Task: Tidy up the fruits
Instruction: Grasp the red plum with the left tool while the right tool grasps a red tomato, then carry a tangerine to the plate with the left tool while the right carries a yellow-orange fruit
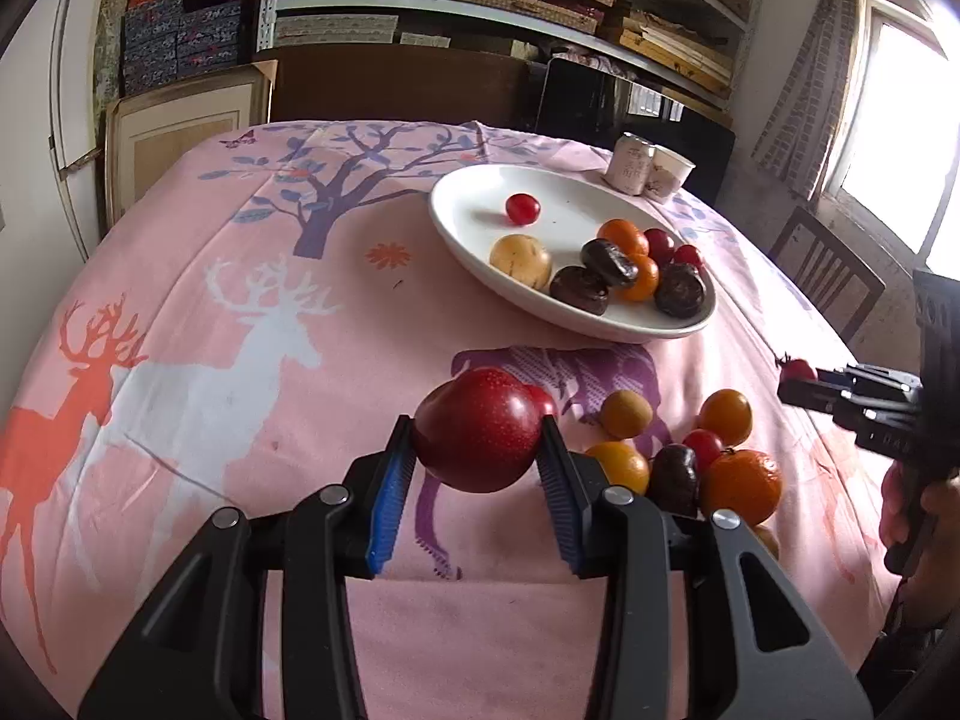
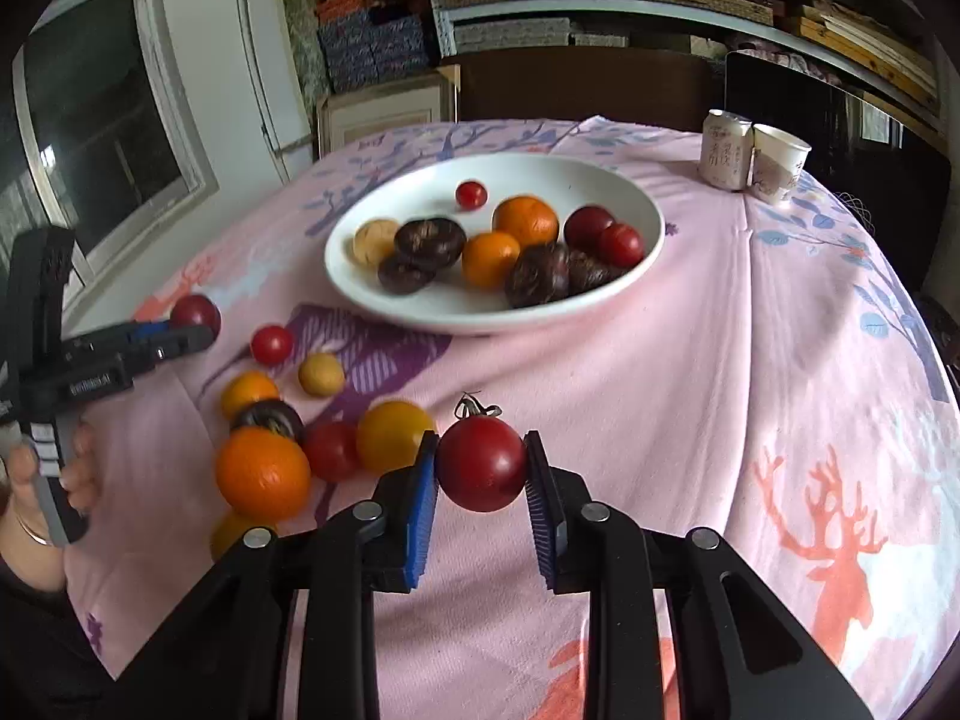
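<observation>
My left gripper [image 1: 479,441] is shut on a large dark red plum [image 1: 477,429], held above the pink cloth. My right gripper [image 2: 482,463] is shut on a red cherry tomato [image 2: 482,463] with a green stalk. A white plate [image 1: 462,240] holds several fruits: a red tomato, oranges, a yellowish fruit and dark brown ones. It also shows in the right wrist view [image 2: 600,294]. Loose fruits lie on the cloth between the grippers, among them an orange [image 2: 262,474] and a yellow fruit [image 2: 393,435]. The left gripper [image 2: 180,333] also shows in the right view, the right gripper [image 1: 798,381] in the left view.
A drink can [image 2: 726,150] and a paper cup [image 2: 777,162] stand at the table's far right. A wooden chair [image 1: 825,276] stands beside the table's right edge. Shelves with boxes fill the back wall.
</observation>
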A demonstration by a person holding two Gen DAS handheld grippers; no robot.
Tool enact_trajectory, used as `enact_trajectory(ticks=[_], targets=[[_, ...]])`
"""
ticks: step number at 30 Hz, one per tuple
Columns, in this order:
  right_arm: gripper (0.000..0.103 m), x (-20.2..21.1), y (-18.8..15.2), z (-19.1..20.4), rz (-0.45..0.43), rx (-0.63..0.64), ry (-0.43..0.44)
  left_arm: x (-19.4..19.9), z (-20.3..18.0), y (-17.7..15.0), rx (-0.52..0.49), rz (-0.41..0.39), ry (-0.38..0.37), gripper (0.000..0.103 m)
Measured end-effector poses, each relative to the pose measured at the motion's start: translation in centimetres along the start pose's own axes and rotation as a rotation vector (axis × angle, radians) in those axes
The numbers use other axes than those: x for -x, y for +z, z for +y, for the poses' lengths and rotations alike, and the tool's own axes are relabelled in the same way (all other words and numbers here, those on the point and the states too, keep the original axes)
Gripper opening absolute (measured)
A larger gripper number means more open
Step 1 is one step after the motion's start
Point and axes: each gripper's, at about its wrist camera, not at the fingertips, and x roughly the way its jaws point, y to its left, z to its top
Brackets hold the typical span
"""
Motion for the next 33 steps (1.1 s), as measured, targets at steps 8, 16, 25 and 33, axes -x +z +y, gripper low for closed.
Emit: enact_trajectory(ticks=[8,16,25,33], targets=[[0.028,0.3,8.9,-1.5,-0.064,-0.065,0.059,-3.0,-3.3,7.0,-0.058,0.011,-0.012,0.04],[0.03,-7.4,15.4,-2.6,-0.026,-0.169,0.071,-10.7,-4.1,12.9,-0.04,0.09,0.055,0.04],[0.043,-5.3,13.7,-1.4,-0.086,-0.16,0.056,-5.7,-6.3,10.9,-0.163,-0.04,0.078,0.084],[0.056,0.6,3.9,0.1,-0.082,-0.093,0.09,-0.3,-6.1,2.5,-0.27,0.005,0.085,0.085]])
